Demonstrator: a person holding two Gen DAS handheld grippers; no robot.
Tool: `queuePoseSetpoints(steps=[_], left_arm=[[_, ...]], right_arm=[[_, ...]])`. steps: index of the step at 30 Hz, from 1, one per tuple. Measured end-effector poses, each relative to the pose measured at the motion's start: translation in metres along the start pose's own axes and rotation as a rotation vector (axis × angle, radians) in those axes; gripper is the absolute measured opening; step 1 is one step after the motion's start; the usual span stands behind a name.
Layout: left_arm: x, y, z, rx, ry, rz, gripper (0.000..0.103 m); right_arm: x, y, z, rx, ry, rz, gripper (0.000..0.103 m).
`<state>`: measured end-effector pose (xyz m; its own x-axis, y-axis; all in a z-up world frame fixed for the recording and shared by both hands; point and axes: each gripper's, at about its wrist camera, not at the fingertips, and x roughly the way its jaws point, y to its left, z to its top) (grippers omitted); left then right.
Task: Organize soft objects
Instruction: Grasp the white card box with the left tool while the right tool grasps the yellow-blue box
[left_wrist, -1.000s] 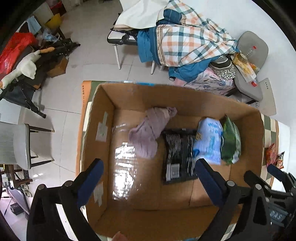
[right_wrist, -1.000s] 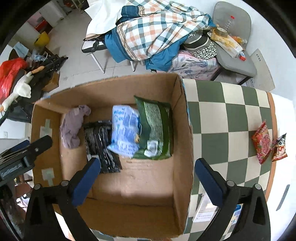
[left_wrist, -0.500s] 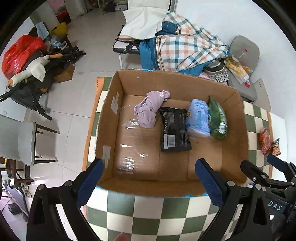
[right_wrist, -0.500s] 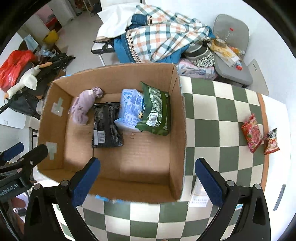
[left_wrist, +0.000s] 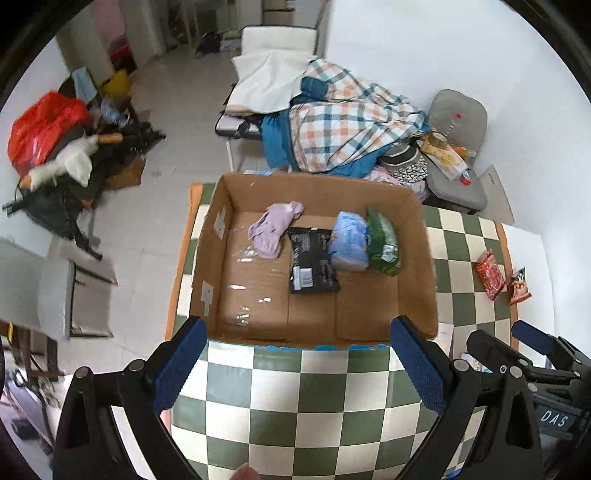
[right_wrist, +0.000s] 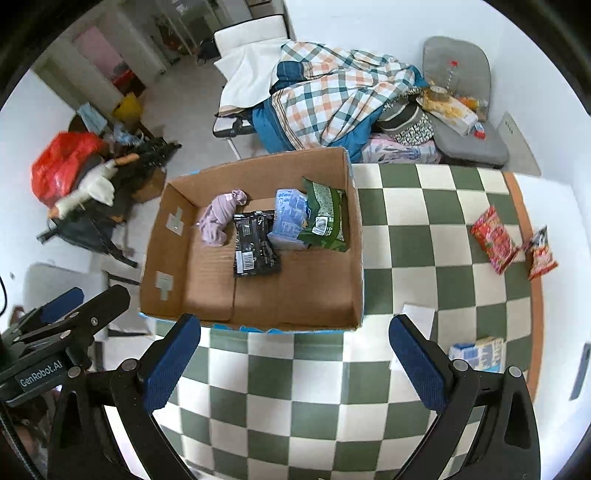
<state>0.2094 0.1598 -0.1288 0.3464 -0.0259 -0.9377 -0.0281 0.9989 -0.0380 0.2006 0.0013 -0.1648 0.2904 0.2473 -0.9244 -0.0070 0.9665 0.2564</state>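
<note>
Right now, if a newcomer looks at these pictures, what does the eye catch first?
First, the open cardboard box on the checkered table, holding a purple cloth and three snack bags. Then the red packet lying near the table's right edge, and the plaid blanket heaped behind.

**Setting: lived-in domestic room**

The location is a home interior. Indicators: a folding bed (right_wrist: 236, 125) piled with a plaid quilt (right_wrist: 343, 92); a grey padded chair (right_wrist: 461, 122) loaded with clutter; a red plastic bag (right_wrist: 62, 162) and a white plush toy (right_wrist: 88, 190) on the tiled floor (right_wrist: 177, 110); a table with a green-and-white checkered cloth (right_wrist: 424, 236).
</note>
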Motion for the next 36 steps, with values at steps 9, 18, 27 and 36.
queuePoseSetpoints(steps=[9, 18, 27, 36], left_arm=[[0.021, -0.131, -0.003, 0.3, 0.036, 0.029, 0.101], [0.124, -0.268, -0.028, 0.559, 0.244, 0.054, 0.101], [0.183, -0.306, -0.024, 0.522, 0.398, 0.041, 0.101], [0.245, -0.315, -0.058, 0.488, 0.582, 0.025, 0.101]], right_arm=[[-0.012, -0.148, -0.04, 0.368, 0.002, -0.012, 0.103], [0.081, -0.313, -0.118, 0.794, 0.23, -0.059, 0.101], [0.15, -0.355, -0.123, 0.971, 0.307, 0.021, 0.086], [0.138, -0.372, -0.13, 0.579, 0.455, -0.099, 0.075]])
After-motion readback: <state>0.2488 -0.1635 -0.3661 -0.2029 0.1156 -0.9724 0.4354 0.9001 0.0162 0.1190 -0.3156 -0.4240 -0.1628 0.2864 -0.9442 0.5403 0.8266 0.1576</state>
